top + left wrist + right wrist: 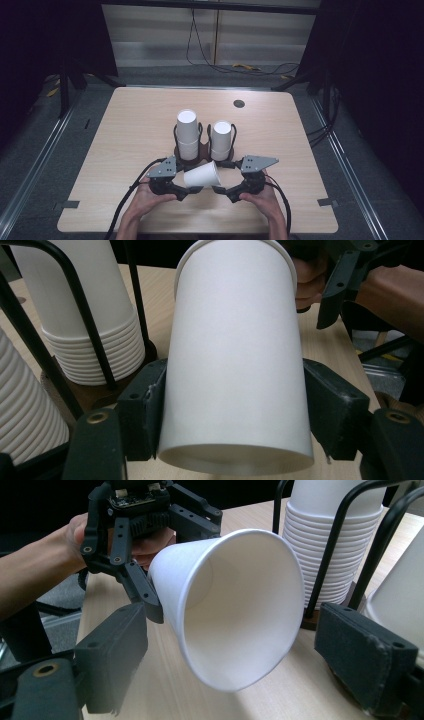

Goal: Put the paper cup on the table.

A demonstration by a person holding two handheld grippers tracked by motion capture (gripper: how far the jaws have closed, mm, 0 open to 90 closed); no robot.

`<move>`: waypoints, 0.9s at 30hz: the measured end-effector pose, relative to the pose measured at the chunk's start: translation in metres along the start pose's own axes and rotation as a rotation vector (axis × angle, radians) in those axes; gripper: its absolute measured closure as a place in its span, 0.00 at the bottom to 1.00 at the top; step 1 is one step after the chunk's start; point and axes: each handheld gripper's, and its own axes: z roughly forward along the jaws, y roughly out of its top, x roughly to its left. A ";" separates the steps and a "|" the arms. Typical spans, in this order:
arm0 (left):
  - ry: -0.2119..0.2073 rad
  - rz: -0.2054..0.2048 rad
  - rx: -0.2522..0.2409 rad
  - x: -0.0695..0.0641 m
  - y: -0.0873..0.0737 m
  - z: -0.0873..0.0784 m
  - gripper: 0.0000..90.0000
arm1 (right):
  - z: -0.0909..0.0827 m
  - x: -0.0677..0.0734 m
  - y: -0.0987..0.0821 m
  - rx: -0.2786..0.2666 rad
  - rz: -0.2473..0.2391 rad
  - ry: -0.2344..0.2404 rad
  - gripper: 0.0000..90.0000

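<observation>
1. One paper cup [202, 176] lies on its side in the air just above the near middle of the table [125, 150], its base clenched between the pads of the left gripper [192, 191] and its open mouth turned toward the right gripper [218, 190].
2. Right gripper's jaws stand apart with nothing between them (in its own view the cup's rim [240, 610] sits in the gap, touching neither pad).
3. Two stacks of cups [188, 134] stand upturned in a wire holder [200, 150] just beyond, so the handover has to stay on the near side of it.
4. To do it well, I judge: hold the left hand steady, bring the right pads over the rim evenly, close gently so the thin wall does not crumple, and release the left grip only once the right has hold.
</observation>
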 end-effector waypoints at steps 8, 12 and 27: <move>-0.002 0.003 -0.012 0.000 0.000 0.000 0.36 | 0.004 -0.005 0.008 -0.013 0.007 0.028 0.15; -0.007 0.010 -0.008 -0.001 0.000 0.001 0.36 | 0.008 -0.007 0.012 -0.011 0.003 0.044 0.15; -0.034 0.006 -0.046 -0.002 0.002 0.001 0.36 | 0.016 -0.010 0.015 -0.014 0.017 0.101 0.15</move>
